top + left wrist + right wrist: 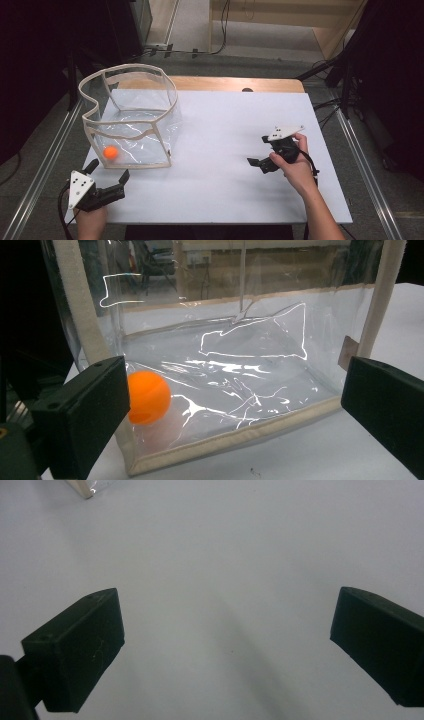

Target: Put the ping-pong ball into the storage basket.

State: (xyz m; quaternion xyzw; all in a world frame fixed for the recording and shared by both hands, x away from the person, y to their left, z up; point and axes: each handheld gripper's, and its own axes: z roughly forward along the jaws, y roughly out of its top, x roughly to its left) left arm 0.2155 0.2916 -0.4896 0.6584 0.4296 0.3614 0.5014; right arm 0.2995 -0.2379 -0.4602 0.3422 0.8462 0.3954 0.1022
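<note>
Left gripper [109, 170] spread, aimed at clear bag [131, 117] containing orange ball [110, 152]; right gripper [258, 149] spread over white desk [225, 150], apparently not touching it

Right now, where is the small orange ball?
The small orange ball lies inside the clear plastic bag with beige trim, in its near left corner, just beyond the open left gripper.

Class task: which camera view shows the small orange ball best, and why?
The left gripper view: the small orange ball looms large, close behind the clear plastic bag's wall. The high view shows it tiny.
</note>
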